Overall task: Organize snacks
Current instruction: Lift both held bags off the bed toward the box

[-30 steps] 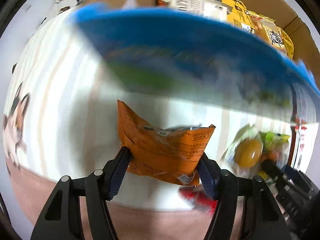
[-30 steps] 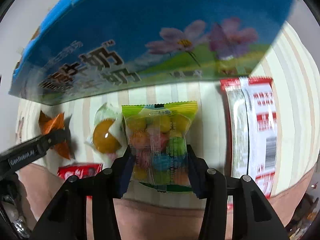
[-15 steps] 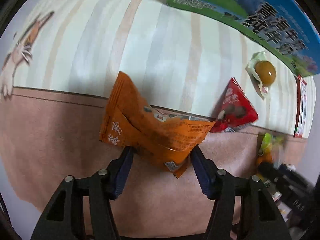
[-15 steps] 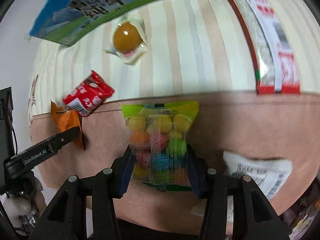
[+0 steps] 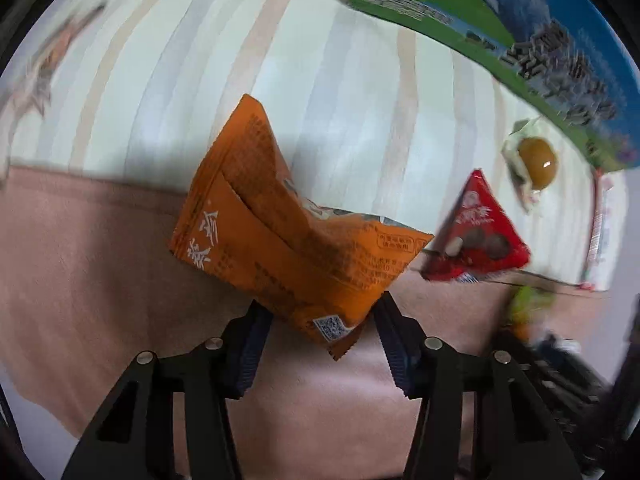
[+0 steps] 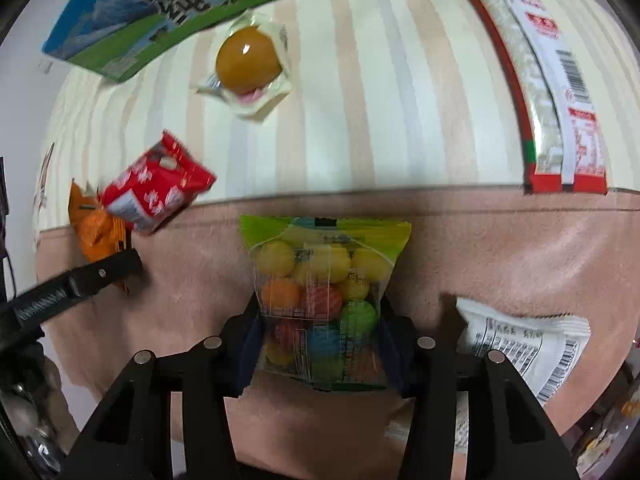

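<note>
My left gripper (image 5: 320,338) had just squeezed tighter on the orange snack bag (image 5: 298,248), clamped near its bottom corner. My right gripper (image 6: 320,342) was clamped on the bag of colored candy balls (image 6: 322,300). Both hung over the pink cloth (image 6: 480,248). I think I should lower them softly and let go flat. Farther off lay the red packet (image 6: 158,188), the wrapped egg (image 6: 246,62) and the blue box (image 6: 160,4).
</note>
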A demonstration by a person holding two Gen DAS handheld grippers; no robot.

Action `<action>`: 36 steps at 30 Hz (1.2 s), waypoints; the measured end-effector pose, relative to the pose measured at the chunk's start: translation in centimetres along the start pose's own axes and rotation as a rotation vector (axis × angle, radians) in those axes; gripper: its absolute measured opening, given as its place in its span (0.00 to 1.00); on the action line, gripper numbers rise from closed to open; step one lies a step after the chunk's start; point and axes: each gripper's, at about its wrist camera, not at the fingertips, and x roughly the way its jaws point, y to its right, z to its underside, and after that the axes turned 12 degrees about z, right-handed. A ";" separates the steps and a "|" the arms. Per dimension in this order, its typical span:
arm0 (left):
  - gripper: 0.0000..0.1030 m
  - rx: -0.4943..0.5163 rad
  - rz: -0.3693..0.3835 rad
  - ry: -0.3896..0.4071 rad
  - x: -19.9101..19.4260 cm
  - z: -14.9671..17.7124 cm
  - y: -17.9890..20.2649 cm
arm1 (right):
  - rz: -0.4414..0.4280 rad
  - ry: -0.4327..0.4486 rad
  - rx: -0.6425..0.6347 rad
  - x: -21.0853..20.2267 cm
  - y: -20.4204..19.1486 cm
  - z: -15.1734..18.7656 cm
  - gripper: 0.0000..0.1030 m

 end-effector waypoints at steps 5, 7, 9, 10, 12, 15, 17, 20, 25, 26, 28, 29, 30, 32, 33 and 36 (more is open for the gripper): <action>0.54 -0.355 0.288 -0.051 -1.3 2.6 -6.0 | -0.035 -0.019 0.035 0.0 -0.2 -0.3 0.53; 0.54 -0.456 0.357 -0.018 -2.3 3.2 -7.3 | -0.035 -0.020 0.041 -0.4 0.7 -0.1 0.55; 0.61 -0.525 0.416 0.023 -3.4 3.0 -7.8 | -0.033 -0.020 0.040 -0.2 0.5 -0.5 0.57; 0.63 -0.545 0.427 0.042 -3.5 2.5 -7.4 | -0.032 -0.022 0.038 -0.2 0.3 -0.5 0.58; 0.67 -0.568 0.426 0.055 -3.8 -0.3 -7.4 | -0.035 -0.026 0.043 -0.1 0.4 -0.9 0.60; 0.66 -0.616 0.413 0.072 -2.4 -2.0 -7.5 | -0.030 -0.027 0.043 0.0 0.2 -1.2 0.60; 0.65 -0.594 0.338 0.105 -1.5 -4.6 -7.6 | -0.023 -0.020 0.030 0.1 0.0 -1.3 0.59; 0.62 -0.393 0.201 0.088 -1.6 -5.7 -5.5 | 0.001 0.001 0.001 -0.1 -0.7 -1.0 0.51; 0.61 0.027 -0.007 -0.039 -0.4 -5.1 -0.2 | 0.005 0.004 -0.058 -0.6 -1.1 -0.3 0.50; 0.61 0.088 -0.028 -0.080 0.3 -4.8 0.4 | -0.013 0.002 -0.040 -0.5 -1.0 -0.3 0.51; 0.62 0.109 -0.031 -0.099 0.7 -4.7 0.4 | -0.051 -0.004 0.021 -0.3 -0.6 -0.3 0.55; 0.63 0.090 -0.019 -0.095 0.7 -4.8 0.2 | -0.069 -0.010 0.047 -0.2 -0.3 -0.6 0.57; 0.63 0.058 -0.004 -0.088 0.7 -5.0 -0.1 | -0.078 -0.012 0.057 -0.2 -0.1 -0.7 0.59; 0.64 -0.034 0.041 -0.054 0.0 -5.1 -2.0 | -0.082 -0.011 0.074 0.0 0.0 -1.0 0.60; 0.64 -0.078 0.061 -0.031 -0.5 -5.1 -3.3 | -0.088 -0.008 0.088 0.1 0.1 -1.2 0.60; 0.52 -0.175 0.076 0.042 -1.4 -4.5 -4.5 | -0.088 0.003 0.116 0.1 0.6 -0.8 0.53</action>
